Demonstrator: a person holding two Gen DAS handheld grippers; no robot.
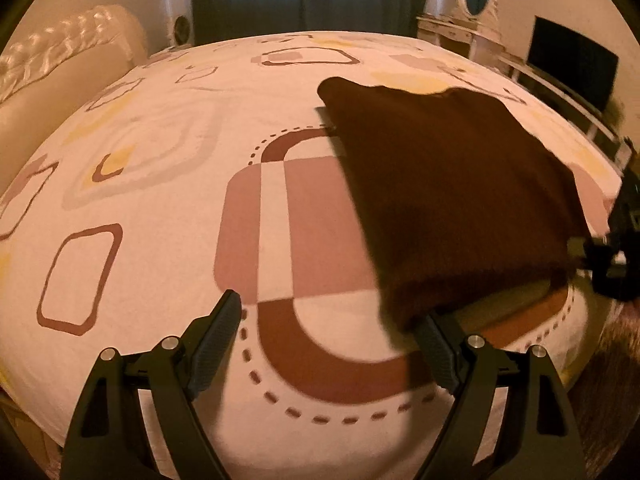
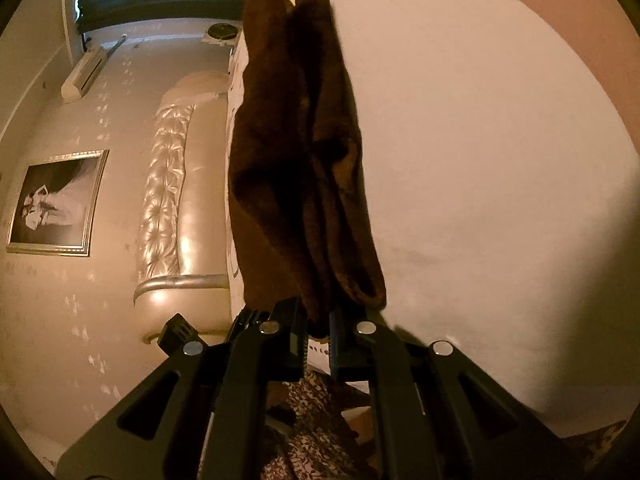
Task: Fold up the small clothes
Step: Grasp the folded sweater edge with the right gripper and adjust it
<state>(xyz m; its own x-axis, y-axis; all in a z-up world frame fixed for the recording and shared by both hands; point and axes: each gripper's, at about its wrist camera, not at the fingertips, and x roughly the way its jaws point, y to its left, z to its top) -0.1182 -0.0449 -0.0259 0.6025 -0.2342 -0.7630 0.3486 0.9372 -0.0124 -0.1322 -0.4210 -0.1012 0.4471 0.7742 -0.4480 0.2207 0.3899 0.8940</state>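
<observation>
Closest in, the right gripper [image 2: 318,320] has its jaws pinched tight on one edge of the brown garment [image 2: 304,168], which stretches forward from its fingertips in soft, bunched layers over the bedsheet [image 2: 480,140]. It looks light, limp and slightly fuzzy, so a grip at a corner or hem should hold. The left gripper [image 1: 332,344] stands wide open and empty, the garment's near corner just ahead of its right finger. Beyond lies the padded headboard [image 1: 68,64].
</observation>
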